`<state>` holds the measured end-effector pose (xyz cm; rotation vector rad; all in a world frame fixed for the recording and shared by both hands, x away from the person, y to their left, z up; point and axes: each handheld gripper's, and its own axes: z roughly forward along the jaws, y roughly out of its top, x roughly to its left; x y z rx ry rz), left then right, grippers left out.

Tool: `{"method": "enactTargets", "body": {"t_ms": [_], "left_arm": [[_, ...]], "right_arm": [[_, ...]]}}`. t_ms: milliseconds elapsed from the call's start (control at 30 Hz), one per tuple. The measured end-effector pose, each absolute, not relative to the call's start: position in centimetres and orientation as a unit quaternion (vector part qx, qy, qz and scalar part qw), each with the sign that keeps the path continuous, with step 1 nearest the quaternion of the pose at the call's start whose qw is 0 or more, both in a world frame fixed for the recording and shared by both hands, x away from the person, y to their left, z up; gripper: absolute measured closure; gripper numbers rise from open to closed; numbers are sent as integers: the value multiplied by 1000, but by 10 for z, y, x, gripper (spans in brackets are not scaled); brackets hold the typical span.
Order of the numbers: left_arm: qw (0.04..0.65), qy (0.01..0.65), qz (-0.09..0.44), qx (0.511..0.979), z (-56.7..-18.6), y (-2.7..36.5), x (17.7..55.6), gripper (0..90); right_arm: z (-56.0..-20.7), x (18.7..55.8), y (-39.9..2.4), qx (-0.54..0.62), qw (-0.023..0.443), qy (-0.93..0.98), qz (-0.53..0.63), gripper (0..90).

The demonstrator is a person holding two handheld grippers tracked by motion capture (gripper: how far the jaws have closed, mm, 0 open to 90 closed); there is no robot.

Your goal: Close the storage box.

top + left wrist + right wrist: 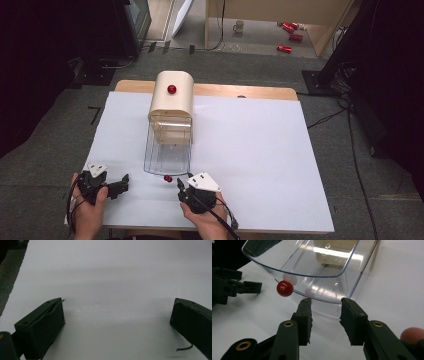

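Observation:
A pale wooden box (171, 102) with a rounded top and a red knob (171, 89) stands at the table's back middle. From its front a clear plastic shell (168, 150) tilts down onto the sheet, with a small red knob (168, 178) at its near rim. My right gripper (180, 187) sits just right of that knob. In the right gripper view its jaws (325, 303) stand apart, with nothing pressed between them, just short of the clear rim (317, 275); the knob (285, 288) lies to their left. My left gripper (124, 181) rests at the front left, its jaws (117, 307) wide open over bare sheet.
A white sheet (250, 150) covers most of the wooden table (240, 91). The table's front edge runs just under both hands. Beyond the table, on the floor, lie a mug (239, 26) and several red cans (290, 35); dark stands flank both sides.

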<state>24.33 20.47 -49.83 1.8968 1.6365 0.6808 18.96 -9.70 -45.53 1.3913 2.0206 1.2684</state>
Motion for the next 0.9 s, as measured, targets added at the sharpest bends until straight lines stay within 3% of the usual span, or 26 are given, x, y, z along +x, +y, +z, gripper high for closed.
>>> {"method": "enactTargets", "body": {"t_ms": [900], "left_arm": [[269,608,252,703,-498,205,244,0]], "right_arm": [[-456,187,-61,465,162,738,460,656]]}}
